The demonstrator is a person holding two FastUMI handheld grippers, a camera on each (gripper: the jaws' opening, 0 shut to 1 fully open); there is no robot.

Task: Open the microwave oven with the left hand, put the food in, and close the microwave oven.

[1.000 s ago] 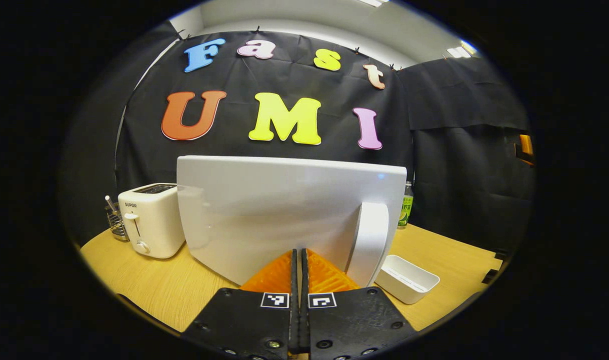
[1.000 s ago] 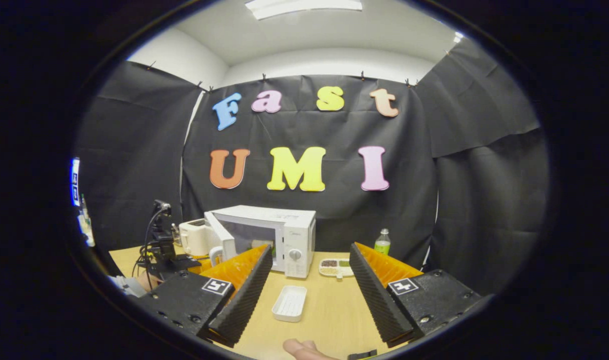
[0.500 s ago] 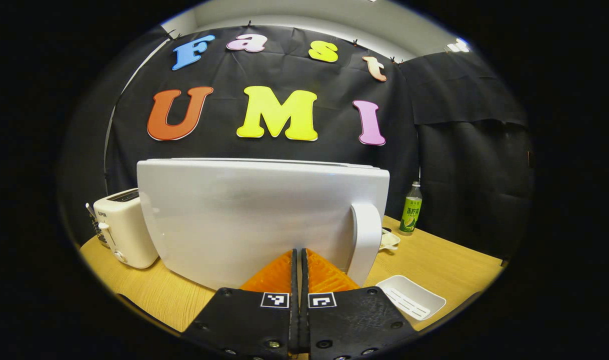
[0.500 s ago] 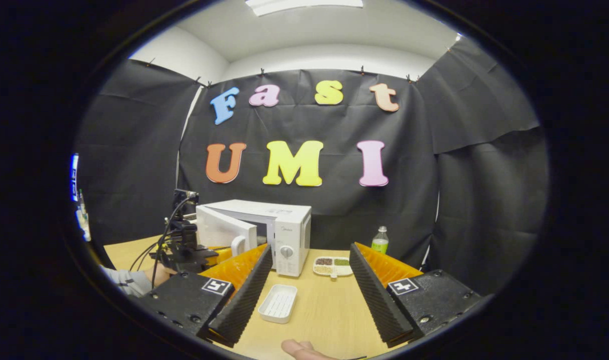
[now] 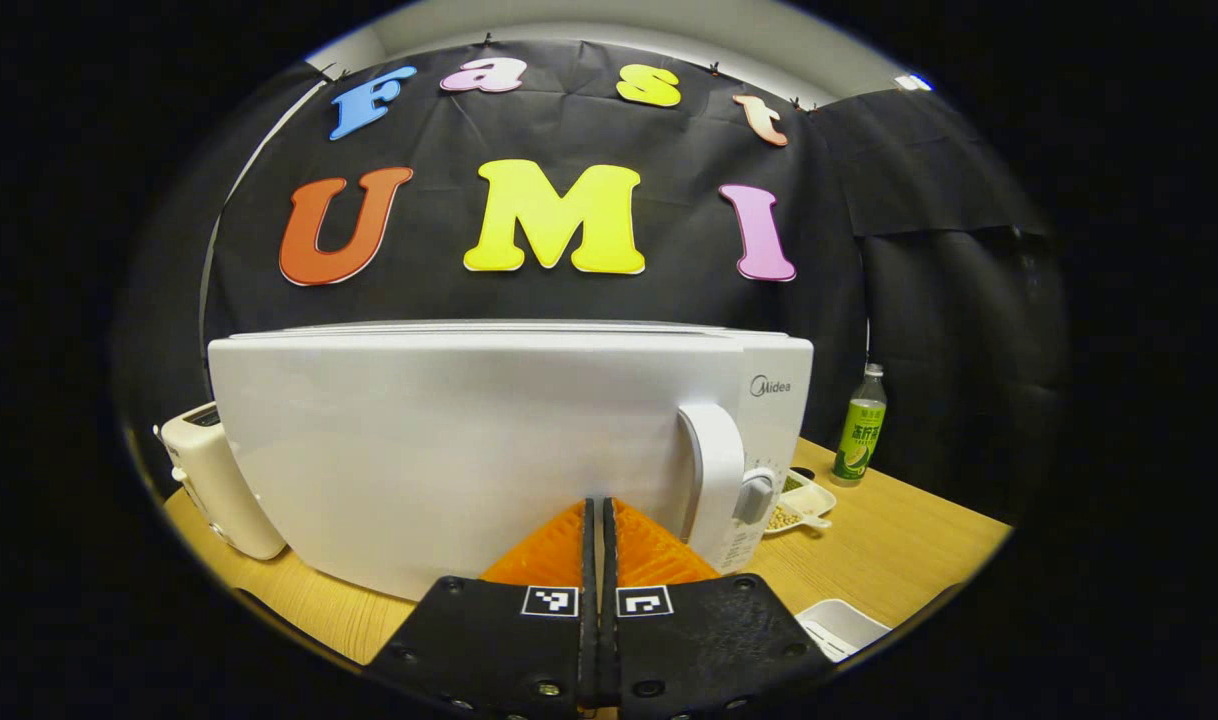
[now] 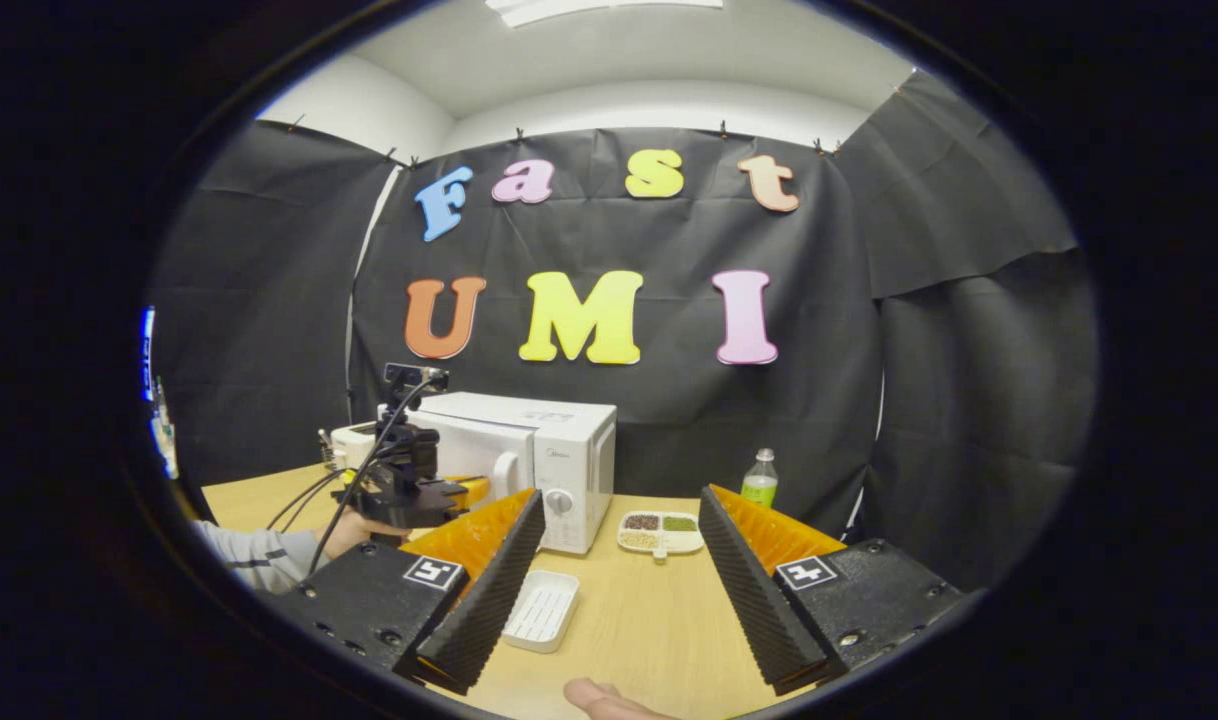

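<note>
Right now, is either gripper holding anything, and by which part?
Nothing is held. The left gripper is shut, tips against the microwave door. The right gripper is open above the table.

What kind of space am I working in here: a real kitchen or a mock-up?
Most likely a staged recording booth, not a real kitchen: black cloth hangs as walls, and a wooden table carries a white microwave oven, a toaster and a drink bottle.
</note>
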